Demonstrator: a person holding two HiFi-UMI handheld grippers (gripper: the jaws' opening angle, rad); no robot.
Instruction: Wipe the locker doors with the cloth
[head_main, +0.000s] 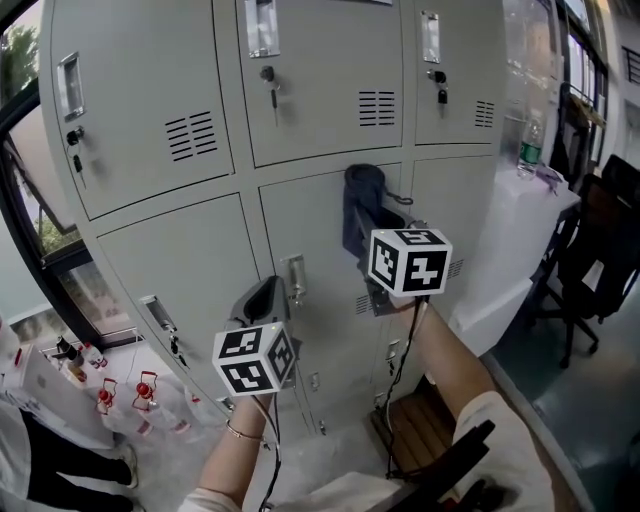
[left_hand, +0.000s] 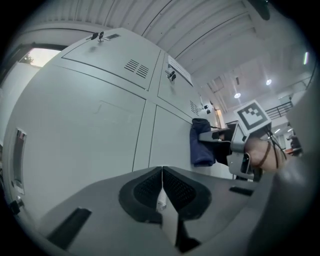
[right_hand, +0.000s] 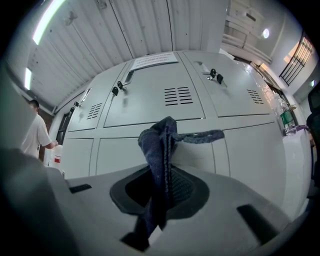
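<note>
A bank of grey locker doors (head_main: 330, 90) fills the head view. My right gripper (head_main: 375, 215) is shut on a dark blue cloth (head_main: 362, 205), which is pressed against the middle locker door just below the seam between the rows. In the right gripper view the cloth (right_hand: 161, 150) rises bunched from between the jaws, with a strip trailing right. My left gripper (head_main: 268, 298) hangs lower left, close to a lower locker door by its handle (head_main: 296, 278), jaws shut with nothing in them. The left gripper view shows the cloth (left_hand: 201, 142) off to the right.
Keys hang in the upper locks (head_main: 272, 90). A white-covered table (head_main: 520, 230) with a bottle (head_main: 531, 146) stands right of the lockers, dark chairs (head_main: 600, 250) beyond it. Spray bottles (head_main: 120, 392) sit on the floor at lower left. A person (right_hand: 36, 135) stands at the lockers' far left end.
</note>
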